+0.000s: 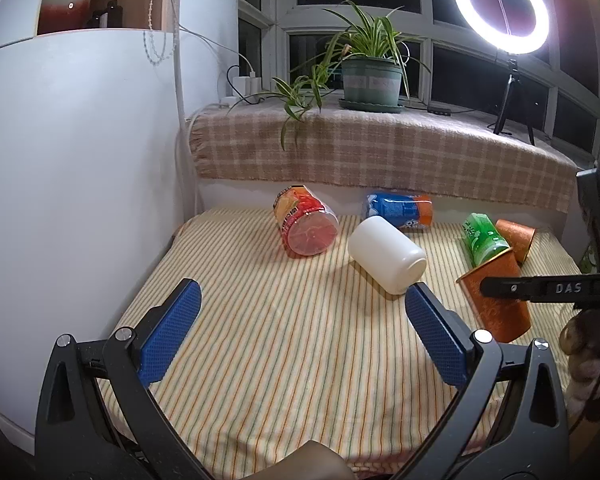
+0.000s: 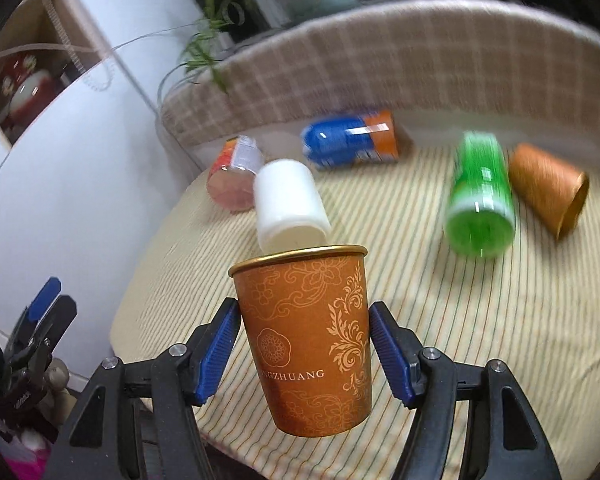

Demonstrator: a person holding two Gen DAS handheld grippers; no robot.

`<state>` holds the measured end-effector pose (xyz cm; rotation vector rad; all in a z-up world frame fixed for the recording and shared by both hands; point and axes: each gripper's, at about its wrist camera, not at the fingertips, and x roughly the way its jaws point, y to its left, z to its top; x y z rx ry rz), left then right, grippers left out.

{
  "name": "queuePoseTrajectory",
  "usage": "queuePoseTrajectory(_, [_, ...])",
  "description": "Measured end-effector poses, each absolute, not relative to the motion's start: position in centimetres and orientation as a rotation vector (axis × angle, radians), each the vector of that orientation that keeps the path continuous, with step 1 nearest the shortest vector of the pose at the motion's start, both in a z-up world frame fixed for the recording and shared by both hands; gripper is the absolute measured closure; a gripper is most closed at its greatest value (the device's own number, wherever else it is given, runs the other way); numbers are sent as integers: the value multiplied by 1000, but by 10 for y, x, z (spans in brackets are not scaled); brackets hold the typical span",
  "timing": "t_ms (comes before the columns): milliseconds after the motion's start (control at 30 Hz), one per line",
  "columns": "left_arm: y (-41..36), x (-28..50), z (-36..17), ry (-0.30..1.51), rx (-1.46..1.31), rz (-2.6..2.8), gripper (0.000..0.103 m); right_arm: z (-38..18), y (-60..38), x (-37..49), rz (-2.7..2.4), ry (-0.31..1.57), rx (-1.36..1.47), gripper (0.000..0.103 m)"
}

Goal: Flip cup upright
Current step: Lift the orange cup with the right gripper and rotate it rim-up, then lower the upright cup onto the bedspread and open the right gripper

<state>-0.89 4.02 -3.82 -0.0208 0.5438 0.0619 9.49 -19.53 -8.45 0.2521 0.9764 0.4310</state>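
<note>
My right gripper (image 2: 303,336) is shut on an orange paper cup (image 2: 306,340) with gold patterns, held above the striped cloth, rim up and slightly tilted. In the left wrist view the same cup (image 1: 496,300) shows at the right with the right gripper's finger (image 1: 540,289) across it. My left gripper (image 1: 300,320) is open and empty above the striped cloth, just in front of a white cup (image 1: 388,254) lying on its side. A second orange cup (image 2: 548,188) lies on its side at the far right.
A red cup (image 1: 306,226), a blue and orange can (image 1: 398,210) and a green cup (image 1: 482,236) lie on the striped cloth (image 1: 260,320). A white cabinet (image 1: 72,160) stands at the left. A checked ledge with a potted plant (image 1: 370,76) and ring light (image 1: 500,4) runs behind.
</note>
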Motion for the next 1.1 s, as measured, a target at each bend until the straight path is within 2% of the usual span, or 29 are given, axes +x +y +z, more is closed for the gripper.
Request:
queuePoseTrajectory(700, [33, -4, -45, 581, -21, 24, 0, -124, -217, 114, 325, 1056, 399, 32])
queuePoseTrajectory(833, [29, -2, -45, 587, -17, 7, 0, -120, -219, 111, 322, 1032, 380, 15])
queuePoseTrajectory(1100, [15, 7, -49, 620, -25, -68, 0, -99, -223, 86, 267, 940, 235, 15])
